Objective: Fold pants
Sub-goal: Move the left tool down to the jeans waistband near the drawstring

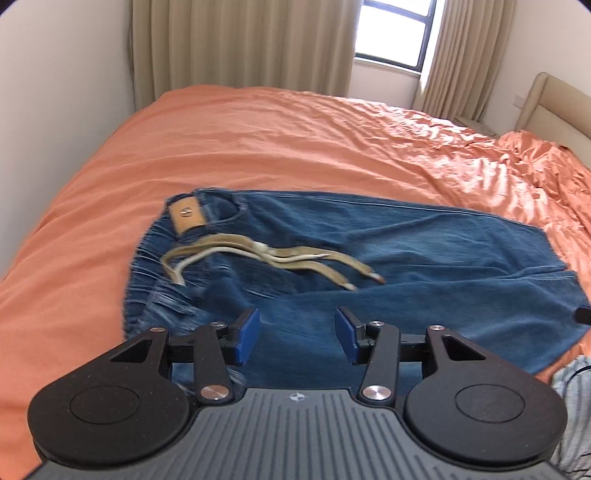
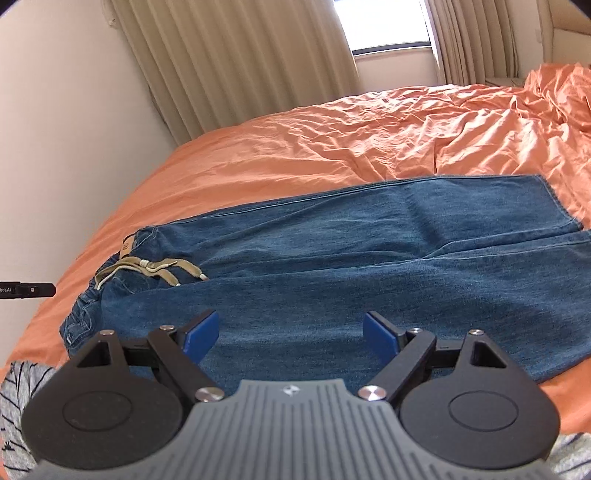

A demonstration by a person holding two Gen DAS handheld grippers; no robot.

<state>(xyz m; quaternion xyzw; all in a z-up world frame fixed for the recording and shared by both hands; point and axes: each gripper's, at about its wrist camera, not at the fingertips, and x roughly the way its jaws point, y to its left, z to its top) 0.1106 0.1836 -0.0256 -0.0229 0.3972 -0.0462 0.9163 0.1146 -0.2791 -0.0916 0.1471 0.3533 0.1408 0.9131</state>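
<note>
Both grippers hover over the blue jeans point(image 2: 332, 258) with nothing clasped: the left gripper point(image 1: 297, 334) has its 2 blue pads point(image 1: 247, 332) partly spread near the waistband, the right gripper point(image 2: 291, 338) gapes wider above the legs. Beyond the left gripper, the jeans' tan drawstring point(image 1: 273, 258) trails across the denim. Under the jeans spreads an orange bedsheet point(image 1: 258, 140), with beige curtains point(image 2: 240, 62) behind.

Pretty clearly somebody's bedroom at home. Big bed point(image 1: 258, 140) with a rumpled orange cover takes up most of the room, padded beige headboard point(image 1: 554, 99) off on the right, long beige curtains point(image 1: 240, 44) on the far wall with a dark-framed window point(image 1: 395, 33) letting daylight in. Plain white walls point(image 1: 62, 92).
</note>
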